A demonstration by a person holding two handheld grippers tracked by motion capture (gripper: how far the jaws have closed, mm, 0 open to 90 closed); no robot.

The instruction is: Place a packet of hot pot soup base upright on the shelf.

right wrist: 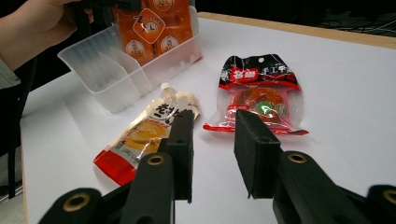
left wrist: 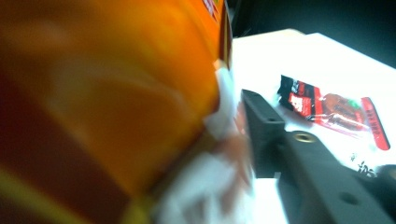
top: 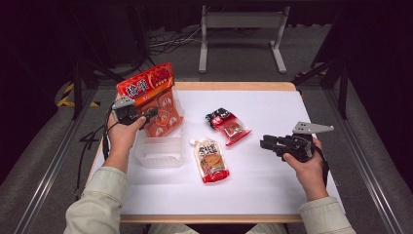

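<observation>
three packets: one orange (top: 152, 95), two loose; one bin (top: 160, 152)

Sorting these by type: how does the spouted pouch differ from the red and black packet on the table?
The spouted pouch is cream and orange with a white spout; the red and black packet is flat, with a clear window. The pouch lies nearer the clear bin; the packet lies farther away. Both lie flat and untouched.
</observation>
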